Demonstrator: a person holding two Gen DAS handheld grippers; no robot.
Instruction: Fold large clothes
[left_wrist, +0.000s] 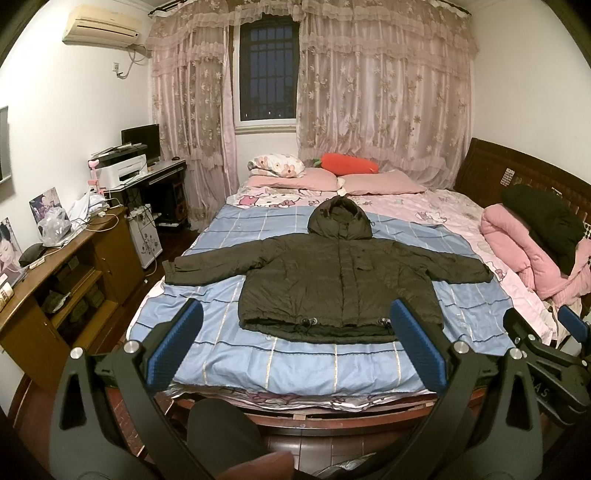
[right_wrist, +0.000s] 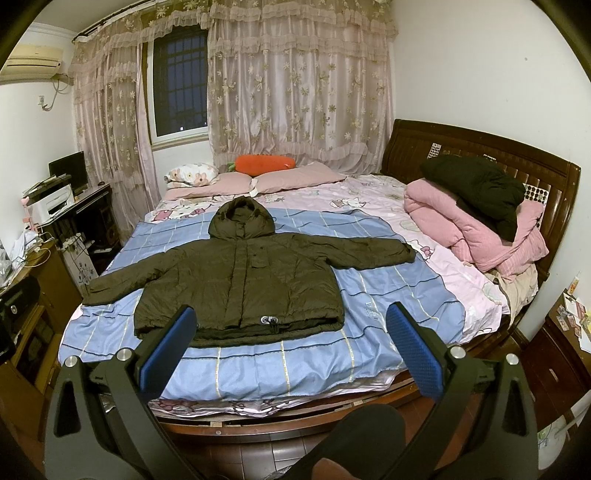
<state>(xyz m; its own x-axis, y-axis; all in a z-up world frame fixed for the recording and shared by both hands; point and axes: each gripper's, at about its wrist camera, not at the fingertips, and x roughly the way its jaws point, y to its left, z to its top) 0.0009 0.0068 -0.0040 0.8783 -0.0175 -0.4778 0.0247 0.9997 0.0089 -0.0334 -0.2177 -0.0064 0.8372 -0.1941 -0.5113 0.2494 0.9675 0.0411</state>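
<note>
Item: hooded padded jacket, dark olive, one piece. Location: on the bed, lying on the blue checked sheet toward the foot edge, front side up, closure shut. Hood points toward the pillows at the far edge; hem with drawcord toggles lies nearest the foot edge. Both sleeves are spread flat outward, the left sleeve reaching the bed's left edge, the right sleeve ending well short of the pink quilt at the headboard-side corner.

Left gripper: wide open, blue pads apart, holding nothing, hovering off the foot edge, clear of the hem.

Right gripper: likewise wide open and empty, above the foot edge, not touching the jacket.

Progress, as judged: the jacket is laid out and smoothed; no fold is yet made. Remaining: both sleeves to be brought in across the body, the hood turned down, the body folded over.

Other stock: a second dark garment heaped on the pink quilt, unfolded.
</note>
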